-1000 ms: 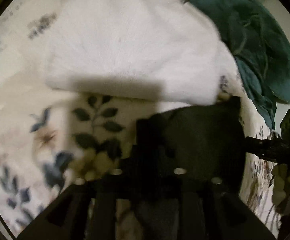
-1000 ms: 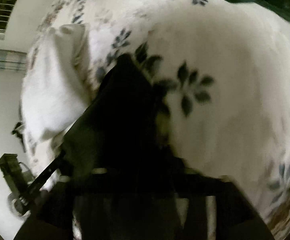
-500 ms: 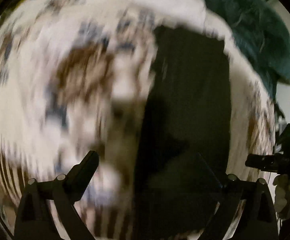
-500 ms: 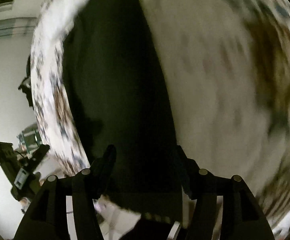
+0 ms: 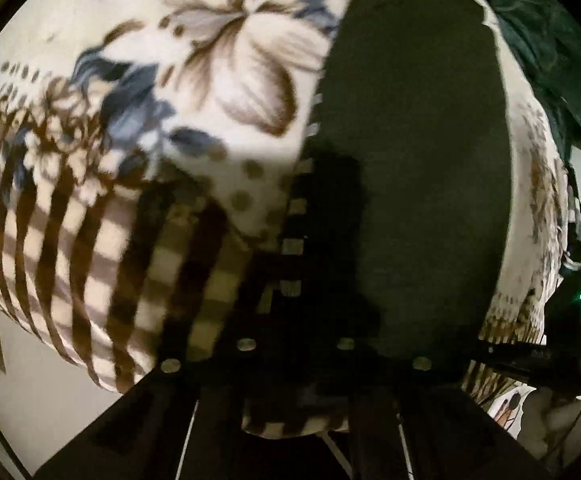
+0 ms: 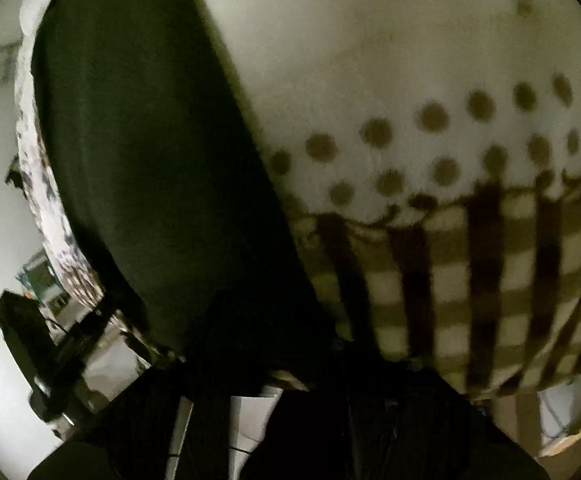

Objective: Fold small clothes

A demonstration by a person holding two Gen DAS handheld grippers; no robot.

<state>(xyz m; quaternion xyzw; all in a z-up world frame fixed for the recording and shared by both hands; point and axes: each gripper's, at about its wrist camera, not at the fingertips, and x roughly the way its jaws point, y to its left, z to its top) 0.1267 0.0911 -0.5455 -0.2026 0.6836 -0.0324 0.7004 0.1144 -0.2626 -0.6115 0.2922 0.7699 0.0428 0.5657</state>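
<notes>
A dark garment (image 5: 418, 160) lies lengthwise on a floral blanket (image 5: 230, 60), running away from me. In the left wrist view my left gripper (image 5: 296, 276) is shut at the garment's near left edge, its dark fingers merging with the cloth and their shadow. The right wrist view shows the same dark garment (image 6: 138, 140) on the left. There my right gripper (image 6: 254, 312) is shut at the garment's near right corner, pointing steeply down. On both grippers the pads themselves are too dark to make out.
The blanket's dotted and checked border (image 6: 450, 280) drops off at the near edge, with pale floor below. A teal cloth (image 5: 550, 60) is heaped at the far right. A black device with a green light (image 5: 566, 332) sits at the right of the left wrist view.
Both grippers let go of the garment, opened, and swept back toward the blanket's checked near edge. They have now shut at the near end of the laid-out dark garment.
</notes>
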